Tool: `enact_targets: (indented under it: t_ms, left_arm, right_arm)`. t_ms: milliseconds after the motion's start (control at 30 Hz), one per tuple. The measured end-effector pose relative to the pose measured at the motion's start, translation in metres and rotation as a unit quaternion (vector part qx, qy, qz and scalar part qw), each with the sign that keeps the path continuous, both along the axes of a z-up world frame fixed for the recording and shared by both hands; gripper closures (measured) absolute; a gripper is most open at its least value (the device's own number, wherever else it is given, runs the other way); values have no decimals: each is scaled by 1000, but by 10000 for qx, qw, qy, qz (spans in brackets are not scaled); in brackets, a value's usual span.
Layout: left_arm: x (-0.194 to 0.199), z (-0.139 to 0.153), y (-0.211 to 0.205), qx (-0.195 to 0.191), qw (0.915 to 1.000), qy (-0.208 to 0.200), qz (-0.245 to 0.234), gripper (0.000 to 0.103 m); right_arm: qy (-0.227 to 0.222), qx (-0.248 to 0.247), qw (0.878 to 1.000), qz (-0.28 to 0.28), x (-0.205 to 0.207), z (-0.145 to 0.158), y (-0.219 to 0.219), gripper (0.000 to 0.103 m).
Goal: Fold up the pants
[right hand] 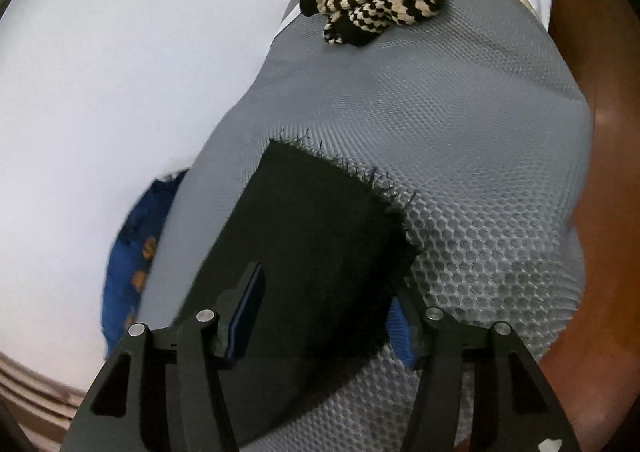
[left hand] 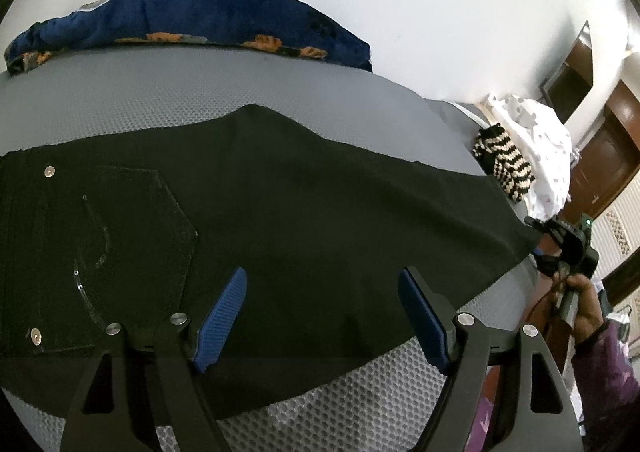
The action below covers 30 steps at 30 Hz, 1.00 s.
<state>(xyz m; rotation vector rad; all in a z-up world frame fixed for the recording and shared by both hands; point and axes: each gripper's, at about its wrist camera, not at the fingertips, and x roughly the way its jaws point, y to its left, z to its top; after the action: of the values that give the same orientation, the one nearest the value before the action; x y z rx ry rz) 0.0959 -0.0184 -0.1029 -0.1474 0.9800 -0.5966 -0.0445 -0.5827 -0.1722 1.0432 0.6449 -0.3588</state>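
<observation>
Grey mesh bed (left hand: 140, 99), pants (left hand: 300, 191) halved lengthwise; your left hand-held gripper (left hand: 320, 316) hovers wide, your right hand-held gripper (right hand: 326, 316) straddles the hem (right hand: 340, 171), half-closed, grip unclear. Cross folds remain.

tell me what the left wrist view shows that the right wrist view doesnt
Only the left wrist view shows the pants' back pocket and rivets, the open left gripper above the fabric, and the person's hand holding the right gripper at the leg end.

Only the right wrist view shows the frayed hem up close, with the right gripper's fingers either side of the leg.

Both show the black pants lying flat on the grey mesh surface, the striped knit item and the blue patterned cloth.
</observation>
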Motion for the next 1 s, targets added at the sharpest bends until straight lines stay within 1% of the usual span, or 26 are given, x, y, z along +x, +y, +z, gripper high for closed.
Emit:
enact_targets:
  t_ms: [33,67,100,133,167,267,333,400,567,667,733,833,933,1000]
  left_arm:
    - [-1,1,0,15,10000,-25,-15,25]
    - [-2,2,0,28,10000,-57,-27,25]
    - [-3,3,0,37,10000,-72,-28,25]
    - [-3,4,0,33,10000,-80,-20,25]
    - [-3,5,1,9,10000,-88,-4,25]
    - [-3,6,4,-41,9999,-93,28,25]
    - [-4,7,4,-53,9999,-105,38,25]
    - [-5,9,5,-69,9999,-117,55,25]
    - [-10,14,13,-159,9996,-200,137,25]
    - [-13,16,20,-211,9994,-220,190,25]
    - [-15,16,24,-233,9993,-208,219,25]
    - [-17,17,33,-256,9991,-217,270,25]
    - [-19,18,43,-300,9986,-265,342,25]
    - [-19,16,49,-312,9985,-236,390,25]
  right_arm:
    - [1,36,10000,-36,2,-1,-3,62]
    - [23,126,9999,-62,4,-3,-7,88]
    - [44,251,9997,-5,7,-8,-10,95]
    - [6,430,9991,40,8,-14,-13,95]
    - [-101,485,9988,26,6,-16,-15,96]
    - [-262,425,9986,195,1,-13,-13,96]
    - [-522,403,9973,318,-2,-3,-11,96]
    - [-673,363,9960,461,1,10,-6,96]
    - [-1008,174,9901,958,24,51,20,96]
    - [-1059,-23,9843,1413,48,74,53,96]
    - [-1096,-131,9789,1717,62,84,78,96]
    - [-1144,-350,9667,2264,82,98,127,95]
    - [-1240,-333,9502,2840,97,102,186,96]
    - [-1243,-298,9410,3135,105,100,222,96]
